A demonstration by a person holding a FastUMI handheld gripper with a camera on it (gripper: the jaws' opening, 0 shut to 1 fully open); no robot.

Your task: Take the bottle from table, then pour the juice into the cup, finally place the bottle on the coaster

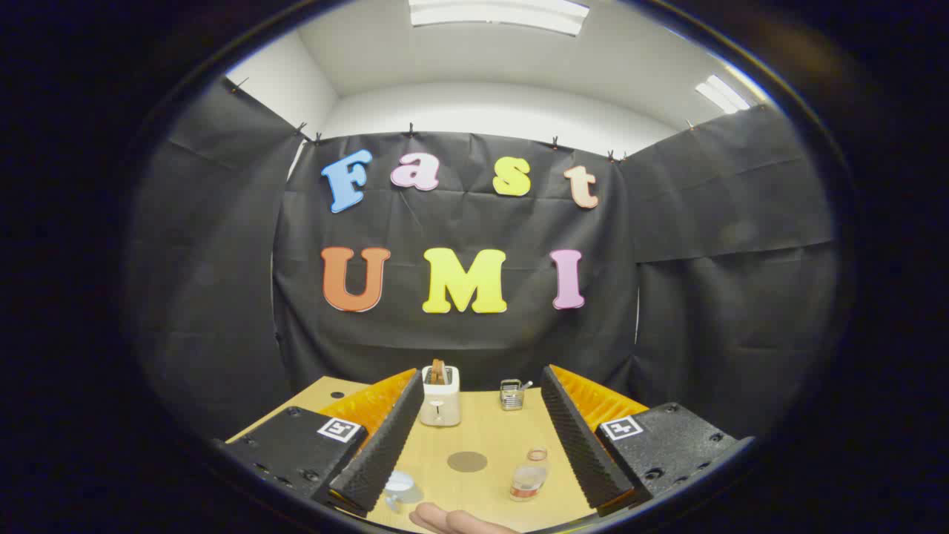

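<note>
Bottle (529,475) stands on the table (489,437), down between the two fingers and closer to the right one. It is clear, with a small neck on top and a bit of reddish juice at the bottom. Nothing is touching it.

The gripper (480,430) hangs above the table with its jaws spread wide apart. It grips nothing. The left finger (382,445) and the right finger (578,441) are black with bumpy pads, and each has an orange part behind it. Each black block behind a finger has a little white square tag on it.

The coaster (467,461) is a flat grey round spot on the table. It lies between the fingers, just left of the bottle and a bit farther back. The two are near but not touching.

The cup (399,486) is small and clear. It sits right by the tip of the left finger, partly behind it. It is well apart from the bottle, with the coaster in between and farther back.

Farther back on the table stands a white toaster (440,397) with brown toast sticking out of the top. To its right is a small wire basket (511,394) with something thin poking out. Both are beyond the fingers, close to the black cloth wall.

At the near edge of the table, part of a hand (452,519) shows, lying low below the coaster.
</note>
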